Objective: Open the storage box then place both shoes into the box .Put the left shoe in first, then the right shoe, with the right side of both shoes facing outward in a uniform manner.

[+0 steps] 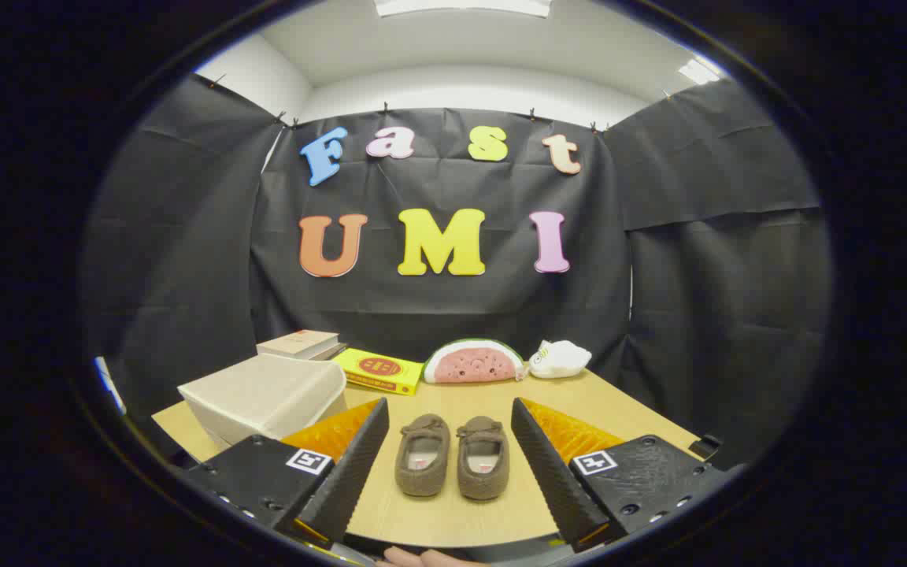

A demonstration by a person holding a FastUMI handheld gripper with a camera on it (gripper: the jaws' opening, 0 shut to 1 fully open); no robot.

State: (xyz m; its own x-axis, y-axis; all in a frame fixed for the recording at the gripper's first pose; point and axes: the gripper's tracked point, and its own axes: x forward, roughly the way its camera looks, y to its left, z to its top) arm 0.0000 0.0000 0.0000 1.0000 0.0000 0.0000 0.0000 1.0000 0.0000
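A pair of brown slippers sits side by side on the table, between the spread, empty fingers of the gripper. The closed beige storage box stands far left; a yellow box beyond bears a red emblem, its writing illegible.

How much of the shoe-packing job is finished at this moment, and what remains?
Nothing looks done yet. The storage box sits closed on the table, beside the left finger. Both shoes lie side by side on the table, between the fingers of the hand-held gripper, which is open and touches nothing. Left to do: open the box, then put in the left shoe, then the right shoe.
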